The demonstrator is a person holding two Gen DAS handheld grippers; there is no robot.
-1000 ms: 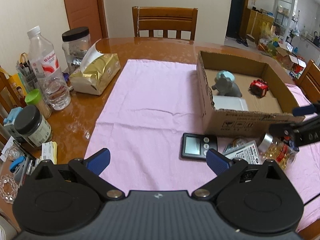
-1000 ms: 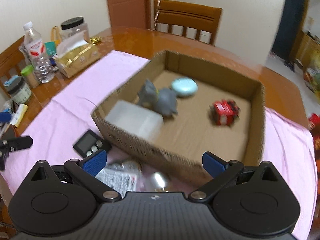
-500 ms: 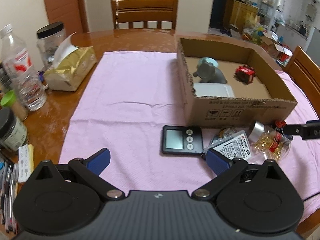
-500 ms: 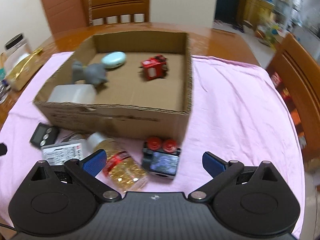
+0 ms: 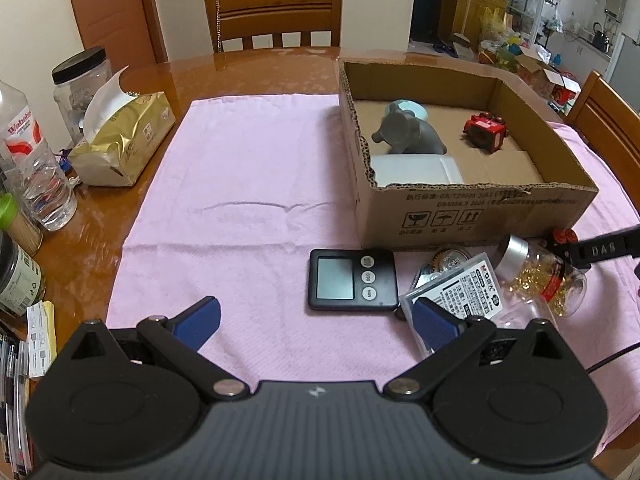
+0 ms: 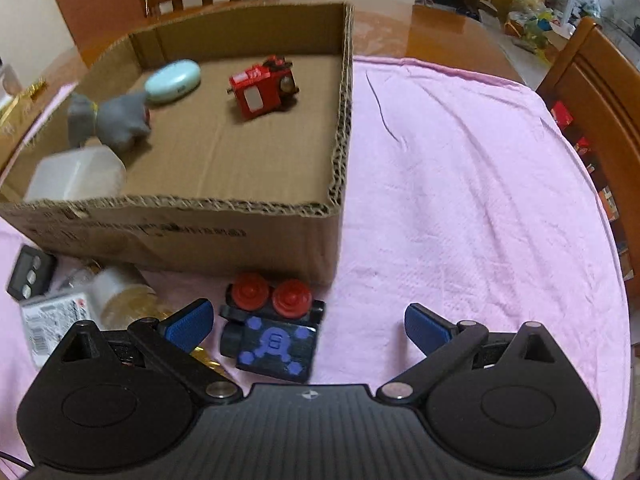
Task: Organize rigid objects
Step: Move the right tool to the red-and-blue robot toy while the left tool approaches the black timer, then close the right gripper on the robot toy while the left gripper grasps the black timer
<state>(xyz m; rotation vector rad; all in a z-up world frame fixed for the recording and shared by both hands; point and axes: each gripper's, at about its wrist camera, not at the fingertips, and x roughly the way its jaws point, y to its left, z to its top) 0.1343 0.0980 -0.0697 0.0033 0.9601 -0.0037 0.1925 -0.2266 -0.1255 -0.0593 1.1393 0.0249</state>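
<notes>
An open cardboard box (image 5: 480, 216) (image 6: 180, 232) on the pink cloth holds a grey elephant toy (image 5: 408, 134) (image 6: 108, 120), a pale blue oval case (image 6: 173, 81), a red toy car (image 5: 485, 132) (image 6: 262, 92) and a white box (image 5: 416, 170) (image 6: 76, 176). In front of it lie a black digital timer (image 5: 352, 280) (image 6: 30, 270), a label card (image 5: 452, 300), a round tin (image 5: 448, 260), a jar of gold pills (image 5: 544, 276) (image 6: 124, 296) and a black toy with red knobs (image 6: 274, 328). My left gripper (image 5: 316, 320) is open above the cloth before the timer. My right gripper (image 6: 308, 322) is open, the black toy between its fingers.
On the wooden table's left stand a gold tissue pack (image 5: 120, 148), a water bottle (image 5: 32, 168), a black-lidded jar (image 5: 80, 88) and small jars. Chairs stand behind (image 5: 276, 16) and at the right (image 6: 592, 92). Pink cloth (image 6: 480, 200) lies right of the box.
My right gripper has moved lower and closer to the black toy with red knobs, which now sits between its fingers. My left gripper drifted slightly; the view shifted left.
</notes>
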